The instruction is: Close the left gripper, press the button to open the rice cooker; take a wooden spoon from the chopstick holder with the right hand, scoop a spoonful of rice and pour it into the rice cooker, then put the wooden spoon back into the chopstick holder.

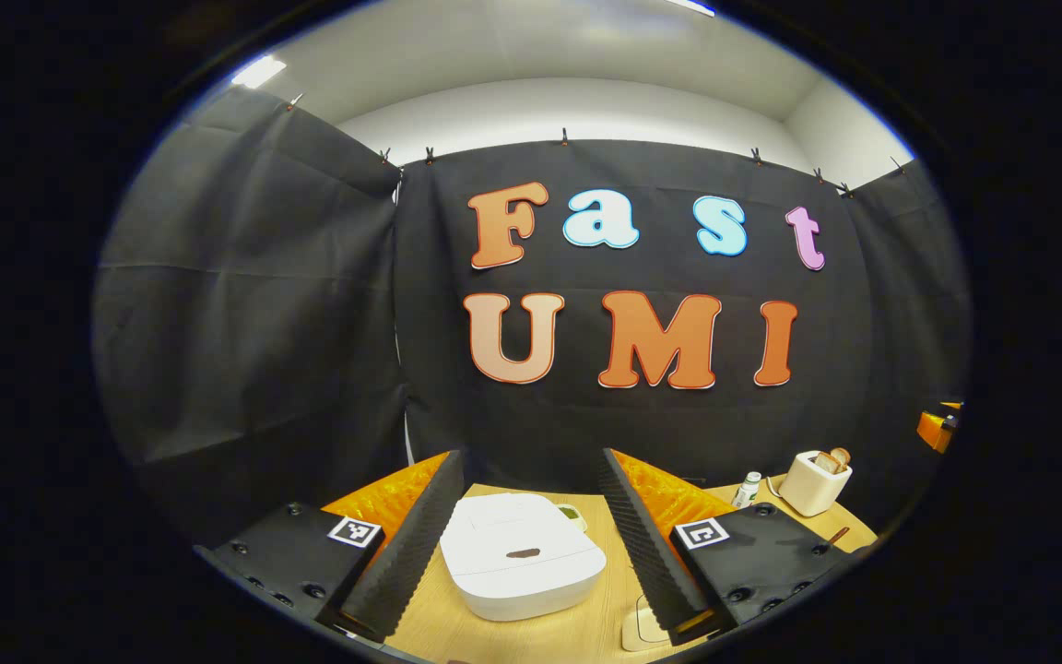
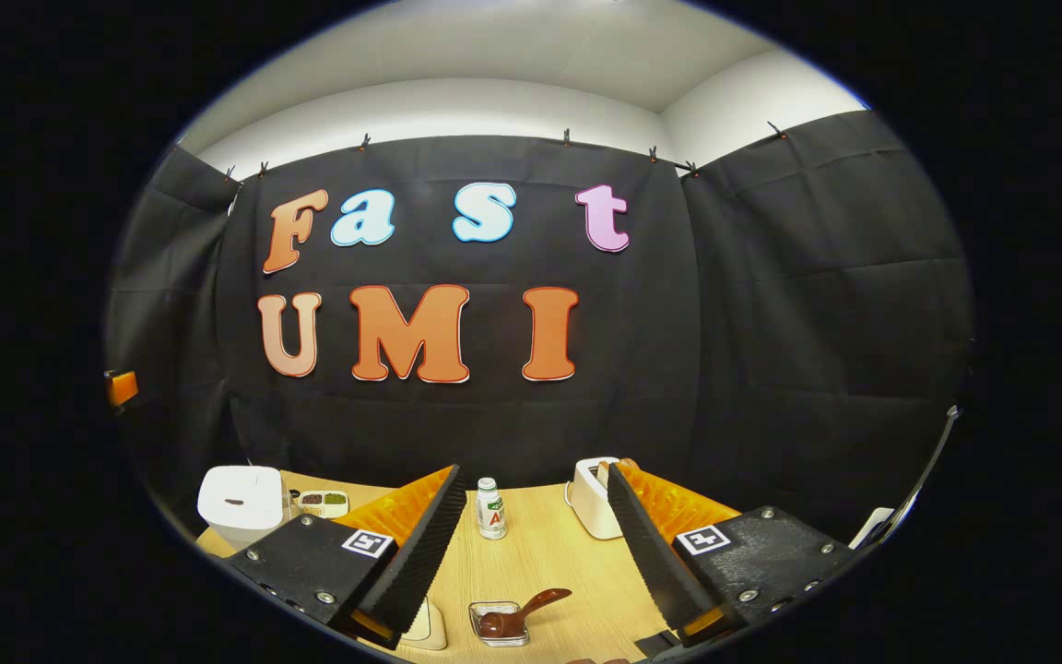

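Table [image 2: 540, 553]: bare wood lies between the right gripper's spread fingers.
Rice cooker [image 1: 522, 564]: lid down, framed between the left gripper's fingers, set back from the near edge.
Left gripper [image 1: 531, 535]: fingers spread wide, holding nothing.
Right gripper [image 2: 531, 544]: spread, holding nothing.
Wooden spoon [image 2: 522, 613]: bowl in a small clear dish [image 2: 500, 622], handle angled up-right.

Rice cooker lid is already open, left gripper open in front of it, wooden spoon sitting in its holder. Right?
Not quite: the rice cooker lid is closed, as the left gripper view shows. The rest holds: the left gripper is open in front of it, and the right gripper view shows the wooden spoon sitting in its holder.
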Tool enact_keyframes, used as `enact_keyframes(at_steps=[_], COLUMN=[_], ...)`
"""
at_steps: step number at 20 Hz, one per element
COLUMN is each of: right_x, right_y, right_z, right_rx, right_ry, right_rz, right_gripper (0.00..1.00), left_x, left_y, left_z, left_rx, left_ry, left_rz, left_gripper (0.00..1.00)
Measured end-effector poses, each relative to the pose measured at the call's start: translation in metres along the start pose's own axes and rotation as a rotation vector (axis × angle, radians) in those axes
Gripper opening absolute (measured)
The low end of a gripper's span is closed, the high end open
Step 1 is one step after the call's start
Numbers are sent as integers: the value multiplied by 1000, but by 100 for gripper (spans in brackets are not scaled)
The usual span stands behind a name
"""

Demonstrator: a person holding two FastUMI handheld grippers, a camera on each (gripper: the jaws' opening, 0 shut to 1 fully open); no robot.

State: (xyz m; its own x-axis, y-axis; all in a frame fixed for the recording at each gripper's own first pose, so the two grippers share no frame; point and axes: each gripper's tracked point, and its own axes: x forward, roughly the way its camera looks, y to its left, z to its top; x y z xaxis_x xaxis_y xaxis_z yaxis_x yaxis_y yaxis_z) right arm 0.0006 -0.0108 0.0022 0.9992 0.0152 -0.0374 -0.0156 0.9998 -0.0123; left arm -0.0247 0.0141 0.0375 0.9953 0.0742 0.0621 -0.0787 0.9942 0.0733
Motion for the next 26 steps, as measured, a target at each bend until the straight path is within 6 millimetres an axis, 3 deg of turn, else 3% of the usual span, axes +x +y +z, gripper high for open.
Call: enact_keyframes(at_steps=[5,8,11,13,14,15,16,17,19,22,26], right_x=[-3,-4,-5,-6,-5,-6,-6,-5,-3,-2,2], right_y=[2,0,1,-1,-1,-1,-1,0,0,3,9], right_z=[-3,-1,-2,-3,-5,-6,-5,-6,-7,-9,-11], right_rx=[-10,-18,-16,-17,-16,-13,-12,-12,-17,-21,-30], right_ry=[3,2,2,7,10,11,12,12,12,19,24], right_rz=[3,-2,-2,-7,-9,-10,-10,-10,-11,-7,4], right_gripper=[96,99,96,96,96,96,96,96,96,96,96], left_x=[4,4,2,3,4,1,5,24,13,4,23], left_y=[8,12,13,10,10,12,24,21,20,24,26], left_z=[-5,-6,-7,-6,-7,-3,1,-8,-8,-17,-30], left_rx=[-1,-4,-6,-11,-6,3,3,3,-1,7,2], left_ry=[19,19,24,21,22,17,4,2,12,46,75], left_rz=[12,24,20,-4,-7,4,45,39,40,37,3], left_gripper=[76,73,37,37,43,29,29,12,5,5,4])
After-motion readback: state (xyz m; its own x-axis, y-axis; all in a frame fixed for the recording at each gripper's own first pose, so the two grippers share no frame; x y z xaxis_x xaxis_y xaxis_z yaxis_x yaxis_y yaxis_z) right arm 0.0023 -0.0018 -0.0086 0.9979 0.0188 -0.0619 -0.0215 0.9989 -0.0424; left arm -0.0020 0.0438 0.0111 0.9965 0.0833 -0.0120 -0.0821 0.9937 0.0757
